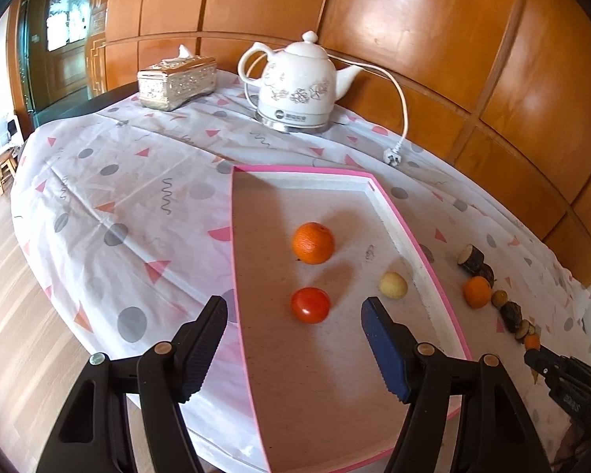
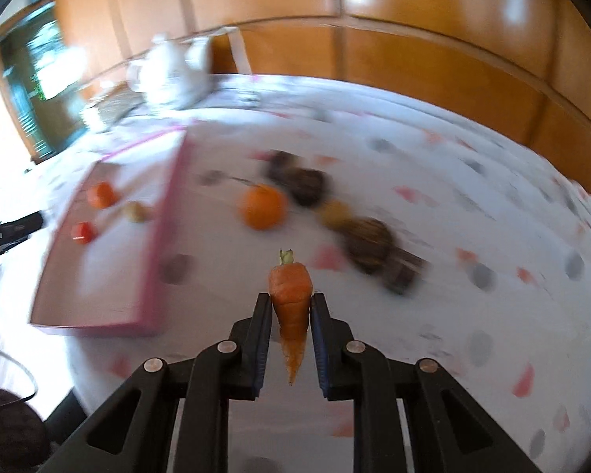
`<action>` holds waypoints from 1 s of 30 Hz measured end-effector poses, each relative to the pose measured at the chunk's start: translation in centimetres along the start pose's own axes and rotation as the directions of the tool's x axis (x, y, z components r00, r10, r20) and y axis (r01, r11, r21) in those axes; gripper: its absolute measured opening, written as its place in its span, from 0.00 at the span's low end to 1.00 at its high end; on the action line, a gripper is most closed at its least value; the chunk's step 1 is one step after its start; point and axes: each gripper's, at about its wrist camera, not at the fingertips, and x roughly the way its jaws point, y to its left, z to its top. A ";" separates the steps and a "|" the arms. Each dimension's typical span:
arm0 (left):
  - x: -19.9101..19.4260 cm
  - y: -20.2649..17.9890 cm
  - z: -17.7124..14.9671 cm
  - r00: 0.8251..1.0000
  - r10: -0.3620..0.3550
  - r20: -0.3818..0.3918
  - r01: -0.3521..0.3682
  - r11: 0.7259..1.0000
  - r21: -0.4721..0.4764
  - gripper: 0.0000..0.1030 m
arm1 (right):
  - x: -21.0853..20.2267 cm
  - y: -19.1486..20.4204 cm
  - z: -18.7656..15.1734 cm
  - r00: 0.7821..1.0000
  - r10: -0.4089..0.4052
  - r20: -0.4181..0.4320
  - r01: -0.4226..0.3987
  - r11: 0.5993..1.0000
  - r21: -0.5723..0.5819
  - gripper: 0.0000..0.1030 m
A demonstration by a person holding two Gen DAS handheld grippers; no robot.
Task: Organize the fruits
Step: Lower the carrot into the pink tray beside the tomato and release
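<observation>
Right tongs [image 2: 290, 307] clenched on carrot [image 2: 291, 307] | left tongs [image 1: 293, 315] released | tray [image 2: 153, 276] lies left: carry level, set down clear of rim.

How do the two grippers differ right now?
The left gripper has its fingers spread wide and empty; the right gripper pinches a carrot. The left hangs over the pink tray; the right is over the tablecloth beside it. Both point downward.
</observation>
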 end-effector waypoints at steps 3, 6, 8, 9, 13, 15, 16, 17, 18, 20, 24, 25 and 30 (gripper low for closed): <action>-0.4 0.7 0.1 1.000 0.006 0.012 -0.006 1.000 -0.011 0.69 | 0.1 2.9 1.1 0.997 0.071 0.006 -0.071 0.996 -0.056 0.19; -0.7 1.5 0.2 1.000 0.015 0.024 -0.014 1.000 -0.028 0.69 | 0.4 5.8 2.3 0.990 0.138 0.000 -0.137 0.985 -0.105 0.19; -0.9 2.1 0.3 0.999 0.021 0.030 -0.020 0.999 -0.043 0.69 | 0.6 7.6 2.9 0.984 0.177 -0.005 -0.176 0.976 -0.132 0.19; -0.9 2.4 0.3 0.999 0.025 0.030 -0.023 0.999 -0.048 0.69 | 0.7 8.6 3.2 0.981 0.196 -0.008 -0.195 0.970 -0.146 0.19; -0.7 3.5 0.3 0.999 0.039 0.022 -0.037 0.996 -0.076 0.69 | 1.2 11.9 4.2 0.971 0.239 -0.016 -0.238 0.950 -0.200 0.19; -0.7 3.7 0.3 0.999 0.043 0.022 -0.041 0.996 -0.081 0.69 | 1.6 13.5 4.4 0.966 0.257 -0.022 -0.256 0.941 -0.224 0.19; -0.7 3.9 0.3 0.999 0.046 0.023 -0.044 0.996 -0.083 0.69 | 1.6 13.9 4.5 0.965 0.259 -0.023 -0.258 0.938 -0.232 0.19; -0.8 3.9 0.3 0.999 0.046 0.025 -0.044 0.995 -0.084 0.69 | 1.8 14.4 4.6 0.966 0.259 -0.023 -0.256 0.936 -0.240 0.20; -0.8 4.0 0.3 0.999 0.047 0.025 -0.045 0.995 -0.085 0.69 | 2.0 15.0 4.6 0.966 0.259 -0.025 -0.257 0.935 -0.245 0.20; -0.8 4.1 0.3 0.999 0.048 0.024 -0.046 0.995 -0.088 0.69 | 2.4 15.6 4.6 0.966 0.257 -0.029 -0.256 0.934 -0.249 0.21; -0.6 4.0 0.2 0.999 0.047 0.018 -0.045 0.995 -0.085 0.69 | 2.8 15.9 4.4 0.968 0.247 -0.034 -0.248 0.937 -0.247 0.25; -0.5 4.0 0.2 0.999 0.046 0.016 -0.044 0.995 -0.085 0.69 | 2.9 15.8 4.3 0.969 0.246 -0.035 -0.247 0.938 -0.245 0.25; -0.6 3.6 0.1 0.999 0.038 0.019 -0.037 0.997 -0.072 0.69 | 2.6 15.1 3.9 0.974 0.227 -0.025 -0.227 0.949 -0.220 0.26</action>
